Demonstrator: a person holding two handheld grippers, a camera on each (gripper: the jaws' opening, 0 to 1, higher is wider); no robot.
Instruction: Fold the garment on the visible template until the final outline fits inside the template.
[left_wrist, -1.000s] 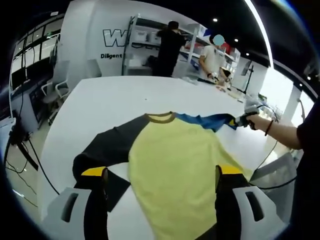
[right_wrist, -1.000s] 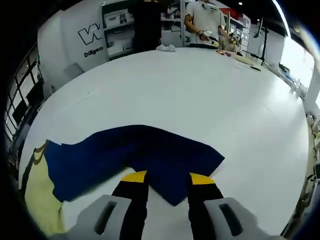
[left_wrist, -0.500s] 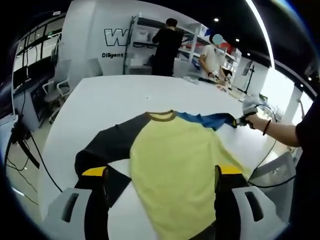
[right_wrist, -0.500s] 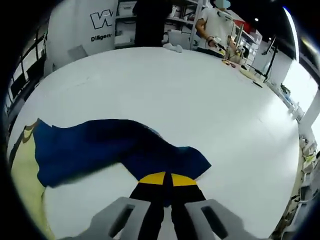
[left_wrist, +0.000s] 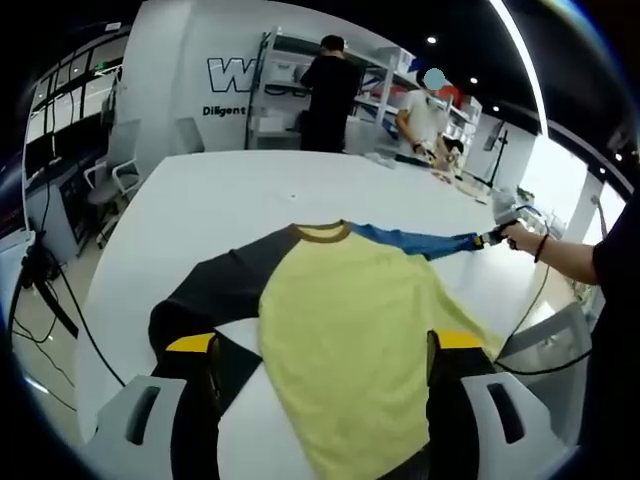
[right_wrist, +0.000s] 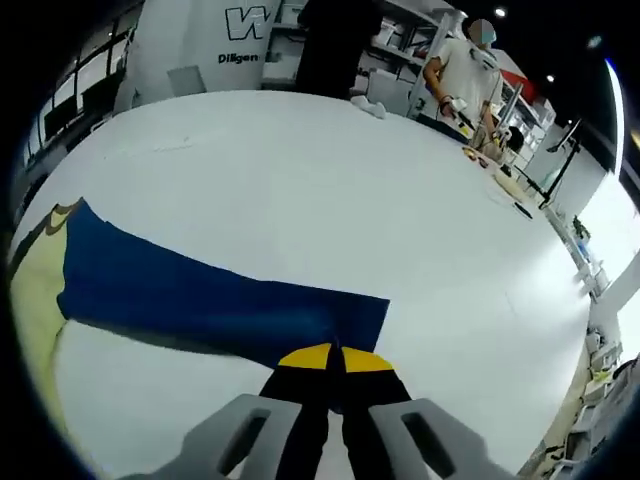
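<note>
Two claws are at work over one garment (left_wrist: 350, 310), a yellow-bodied shirt with a black sleeve (left_wrist: 215, 290) and a blue sleeve (right_wrist: 200, 300), which is spread flat on the white table (left_wrist: 220, 200) near the edge closest to the person. The right claw (right_wrist: 331, 362) is closed on the cuff end of the blue sleeve, its yellow-tipped jaws pressed together over the cloth; the sleeve is drawn out straight and taut, probably so that it can be folded across the body in one clean line. The left claw (left_wrist: 325, 345) is held wide above the lower part of the shirt, with one jaw over the black sleeve's side and the other over the yellow body, and nothing is gripped by it; it appears to be kept ready to pin or take the hem.

In the left gripper view the whole shirt, its brown collar (left_wrist: 322, 234) and the right claw (left_wrist: 492, 238) in the person's hand (left_wrist: 522, 236) are seen, so the pull on the sleeve can be judged. The grip on the cuff is shown closely in the right gripper view. No template outline can be made out on the table.
</note>
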